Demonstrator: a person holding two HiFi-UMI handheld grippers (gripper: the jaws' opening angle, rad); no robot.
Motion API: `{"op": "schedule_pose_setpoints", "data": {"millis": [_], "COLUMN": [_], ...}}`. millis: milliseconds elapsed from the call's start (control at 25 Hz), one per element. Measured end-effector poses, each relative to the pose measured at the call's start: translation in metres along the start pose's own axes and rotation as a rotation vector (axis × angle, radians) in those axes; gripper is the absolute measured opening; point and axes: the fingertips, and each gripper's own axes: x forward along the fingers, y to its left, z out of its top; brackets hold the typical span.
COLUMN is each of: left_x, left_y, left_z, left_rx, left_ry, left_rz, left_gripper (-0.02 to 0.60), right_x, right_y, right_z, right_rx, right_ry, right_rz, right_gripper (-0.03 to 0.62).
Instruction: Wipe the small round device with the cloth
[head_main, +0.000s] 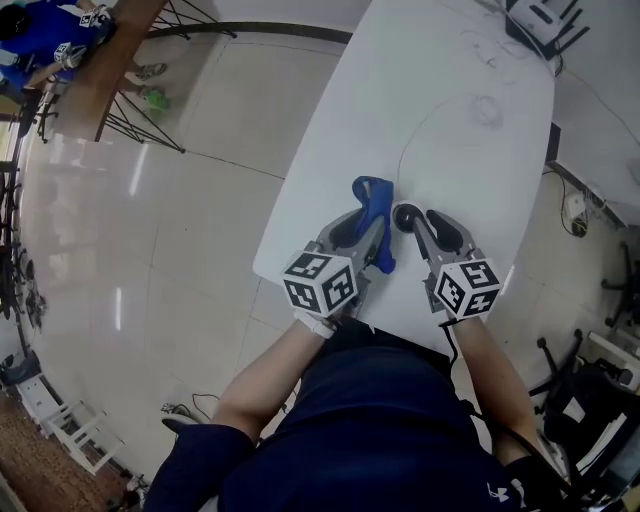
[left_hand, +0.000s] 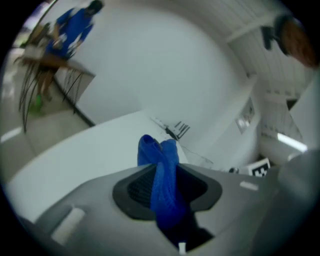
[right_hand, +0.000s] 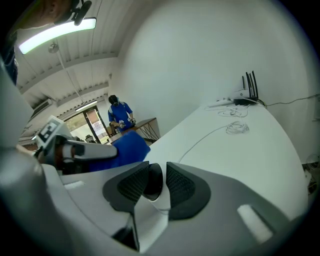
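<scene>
Blue cloth (head_main: 371, 196) and device (head_main: 406, 217) sit side by side, ready for wiping.
Left claw (left_hand: 162, 172) is clamped on the bunched cloth, at 9 o'clock of the device, by the table's (head_main: 440, 120) 6 o'clock edge. Right claw (right_hand: 154, 184) stands narrowly parted around the device, likely to steady it, one pad barely clear.
</scene>
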Motion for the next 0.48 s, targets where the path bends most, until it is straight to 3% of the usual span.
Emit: {"op": "schedule_pose_setpoints", "data": {"millis": [160,240,280,360,480], "left_x": [-0.011,-0.007,-0.004,0.001,0.002], "left_y": [-0.066,-0.085,-0.089,-0.085,-0.057], "left_z": [-0.004,-0.019,-0.026,-0.034,-0.032], "left_rx": [0.539,0.723,0.771,0.742,0.457], "left_ry": [-0.042,-0.042,-0.042,-0.059,-0.095], "left_rz": [-0.04,-0.051,-0.049,-0.039,-0.005], "left_gripper": [0.124,0.126,0.126,0.126,0.126], "right_x": [0.001,0.001,0.001,0.001,0.0], "right_y": [0.0,0.001,0.001,0.001,0.001], "right_z": [0.001,0.002,0.003,0.004,0.005], "right_rx": [0.006,0.016,0.02,0.028,0.041], "right_ry": [0.003,0.003,0.003,0.002,-0.004], "right_rz": [0.004,0.012,0.015,0.018,0.022], "right_gripper": [0.112,0.112,0.112,0.112,0.112]}}
